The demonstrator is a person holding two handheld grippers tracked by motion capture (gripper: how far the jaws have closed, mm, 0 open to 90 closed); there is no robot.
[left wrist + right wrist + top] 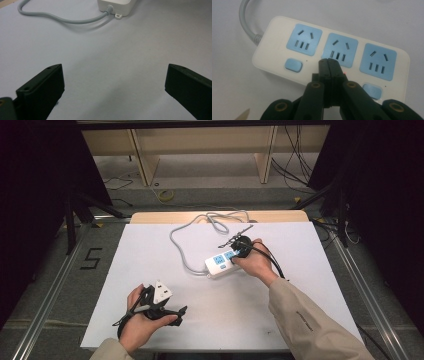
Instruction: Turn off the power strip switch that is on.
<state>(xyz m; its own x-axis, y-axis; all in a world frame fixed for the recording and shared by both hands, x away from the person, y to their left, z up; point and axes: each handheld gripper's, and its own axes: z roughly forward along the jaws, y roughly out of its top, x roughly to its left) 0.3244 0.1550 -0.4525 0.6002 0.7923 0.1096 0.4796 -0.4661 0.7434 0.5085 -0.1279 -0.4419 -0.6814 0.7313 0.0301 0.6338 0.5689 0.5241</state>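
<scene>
A white power strip (219, 263) with three blue sockets lies mid-table, its grey cable (181, 251) looping toward the far edge. My right gripper (238, 248) stands over the strip's right part. In the right gripper view the right gripper (329, 62) is shut with nothing between its jaws, its tips down on the power strip (274, 52) just below the middle socket (342, 48), where the middle switch would be; a tiny red light glows beside them. My left gripper (176, 314) rests at the front left, open and empty. In the left gripper view the left gripper (113, 81) faces the strip's cable end (115, 7).
The white board (150, 245) covers the table, with bare surface around the strip. Two blue rocker switches (293, 65) show on the strip. Dark stands and loose cables lie on the floor beyond the far edge.
</scene>
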